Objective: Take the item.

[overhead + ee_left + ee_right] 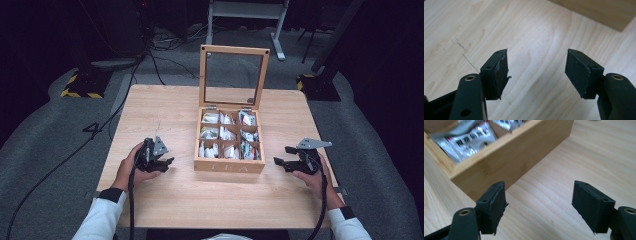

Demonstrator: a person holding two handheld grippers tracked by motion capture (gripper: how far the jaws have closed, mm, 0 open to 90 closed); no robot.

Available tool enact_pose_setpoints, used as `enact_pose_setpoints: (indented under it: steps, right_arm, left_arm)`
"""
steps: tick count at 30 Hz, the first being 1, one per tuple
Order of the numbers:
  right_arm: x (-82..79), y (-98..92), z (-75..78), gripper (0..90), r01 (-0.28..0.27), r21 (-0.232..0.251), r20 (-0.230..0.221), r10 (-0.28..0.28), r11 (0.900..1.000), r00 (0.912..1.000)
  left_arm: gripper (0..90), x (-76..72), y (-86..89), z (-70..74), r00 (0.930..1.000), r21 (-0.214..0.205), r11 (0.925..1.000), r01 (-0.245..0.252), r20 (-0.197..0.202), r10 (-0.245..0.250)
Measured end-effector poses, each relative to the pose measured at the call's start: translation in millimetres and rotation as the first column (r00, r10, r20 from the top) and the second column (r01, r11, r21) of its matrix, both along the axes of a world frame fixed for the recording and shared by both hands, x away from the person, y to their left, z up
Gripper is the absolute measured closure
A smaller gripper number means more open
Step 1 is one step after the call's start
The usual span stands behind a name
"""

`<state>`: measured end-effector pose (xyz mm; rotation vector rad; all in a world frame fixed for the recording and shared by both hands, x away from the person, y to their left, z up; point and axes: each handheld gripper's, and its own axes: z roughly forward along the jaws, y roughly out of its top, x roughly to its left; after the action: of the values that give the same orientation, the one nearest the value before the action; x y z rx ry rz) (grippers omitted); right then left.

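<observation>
A wooden tea box (229,165) stands at the middle of the table with its glass lid (233,77) propped upright. Its compartments hold several tea sachets (225,134). My left gripper (167,162) rests low over the table to the left of the box, its jaws open with only bare wood between them (536,72). My right gripper (279,161) hovers just right of the box, jaws open and empty (539,202), pointing at the box's corner (506,167). A silver sachet (469,142) lies in the nearest compartment.
The wooden table (165,200) has bare room in front of and on both sides of the box. Cables trail from both grippers off the near edge. Grey carpet, stands and more cables (100,125) lie beyond the table.
</observation>
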<state>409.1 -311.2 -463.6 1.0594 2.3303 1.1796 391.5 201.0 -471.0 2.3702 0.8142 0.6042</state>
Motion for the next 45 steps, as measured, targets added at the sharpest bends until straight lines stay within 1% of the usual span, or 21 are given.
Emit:
enact_pose_setpoints:
  steps: [2,3,4,5,7,9,10,12,15,17,18,19,22,24,26,27,33,34,37,40,45]
  right_arm:
    - [-1.3,0.3,6.7,27.1,0.008,0.006,0.022,-0.008,1.0000,0.9997]
    - [-1.7,0.6,10.0,27.0,0.017,0.007,0.033,-0.017,0.9998,0.9993]
    - [-1.7,1.7,15.5,27.1,0.028,0.017,0.050,-0.029,0.9995,0.9983]
    - [-1.7,1.7,15.5,27.1,0.028,0.017,0.050,-0.029,0.9995,0.9983]
    - [-2.2,4.1,20.5,28.3,0.020,0.026,0.064,-0.022,0.9995,0.9977]
    - [-2.5,9.6,28.6,29.2,0.016,0.035,0.080,-0.019,0.9993,0.9966]
    - [-2.5,9.6,28.6,29.2,0.016,0.035,0.080,-0.019,0.9993,0.9966]
    - [-2.9,14.8,33.8,29.9,0.010,0.040,0.093,-0.013,0.9992,0.9955]
    - [-3.2,25.6,40.0,34.9,-0.018,0.036,0.102,0.015,0.9992,0.9947]
    - [-3.8,35.6,43.1,35.8,-0.051,0.027,0.113,0.047,0.9983,0.9925]
    - [-3.6,41.2,44.4,36.2,-0.062,0.017,0.118,0.060,0.9979,0.9912]
    - [-3.0,46.8,45.3,36.4,-0.073,0.012,0.121,0.071,0.9973,0.9901]
    - [1.7,63.1,45.4,37.0,-0.098,0.004,0.115,0.097,0.9952,0.9886]
    - [5.6,72.8,43.7,37.1,-0.107,-0.002,0.107,0.106,0.9943,0.9886]
    - [9.2,81.0,41.4,37.1,-0.112,-0.007,0.089,0.112,0.9937,0.9898]
    - [11.7,88.1,39.6,37.0,-0.110,-0.022,0.084,0.112,0.9937,0.9902]
    - [18.5,101.2,34.8,35.8,-0.080,-0.044,0.059,0.082,0.9958,0.9948]
    - [20.8,105.9,32.6,34.8,-0.078,-0.060,0.052,0.081,0.9952,0.9954]
    - [22.3,109.8,30.8,34.5,-0.077,-0.070,0.047,0.080,0.9946,0.9957]
    - [24.0,114.2,27.5,36.2,-0.064,-0.100,0.032,0.067,0.9930,0.9972]
    - [21.0,117.6,26.2,38.3,-0.039,-0.134,0.052,0.046,0.9903,0.9976]
  left_arm:
    - [34.3,-3.4,1.7,-2.4,0.9994,-0.048,0.9988,-0.009,-0.034,0.007]
    - [34.4,-5.0,1.9,-3.4,0.9990,-0.057,0.9983,-0.012,-0.044,0.009]
    - [34.7,-10.8,0.6,-7.6,0.9997,-0.048,0.9989,-0.006,-0.025,0.004]
    - [34.6,-10.8,0.6,-7.6,0.9997,-0.048,0.9989,-0.006,-0.025,0.004]
    - [33.9,-13.1,-0.8,-11.7,0.9978,-0.045,0.9989,0.011,-0.064,-0.013]
    - [33.4,-17.3,-2.7,-15.3,0.9983,-0.036,0.9992,0.016,-0.056,-0.018]
    - [33.4,-18.7,-3.4,-16.9,0.9977,-0.038,0.9991,0.020,-0.064,-0.022]
    - [33.6,-19.4,-3.7,-20.0,0.9954,-0.074,0.9971,0.018,-0.093,-0.024]
    - [32.7,-20.4,-4.6,-19.9,0.9957,-0.079,0.9967,0.018,-0.089,-0.025]
    - [31.6,-21.0,-3.9,-22.0,0.9933,-0.106,0.9942,0.017,-0.112,-0.029]
    - [31.3,-22.3,-3.1,-22.8,0.9933,-0.115,0.9932,0.018,-0.111,-0.031]
    - [31.8,-24.6,-2.8,-23.9,0.9946,-0.124,0.9920,0.020,-0.099,-0.033]
    - [31.6,-30.1,0.0,-25.6,0.9929,-0.148,0.9885,0.032,-0.108,-0.048]
    - [30.4,-32.6,2.6,-27.8,0.9895,-0.184,0.9825,0.029,-0.134,-0.054]
    - [29.7,-36.9,5.5,-32.4,0.9917,-0.227,0.9736,0.022,-0.119,-0.050]
    - [28.9,-39.2,6.3,-32.2,0.9912,-0.225,0.9741,0.021,-0.123,-0.049]
    - [27.8,-40.0,6.7,-32.2,0.9899,-0.225,0.9737,0.037,-0.125,-0.067]
    - [27.5,-39.8,6.8,-32.3,0.9898,-0.225,0.9735,0.039,-0.125,-0.068]
    - [27.3,-39.3,6.9,-32.3,0.9896,-0.225,0.9735,0.043,-0.124,-0.073]
    - [27.1,-38.8,6.9,-32.3,0.9894,-0.225,0.9732,0.047,-0.124,-0.076]
    - [27.0,-38.7,7.0,-32.4,0.9894,-0.224,0.9734,0.048,-0.123,-0.077]
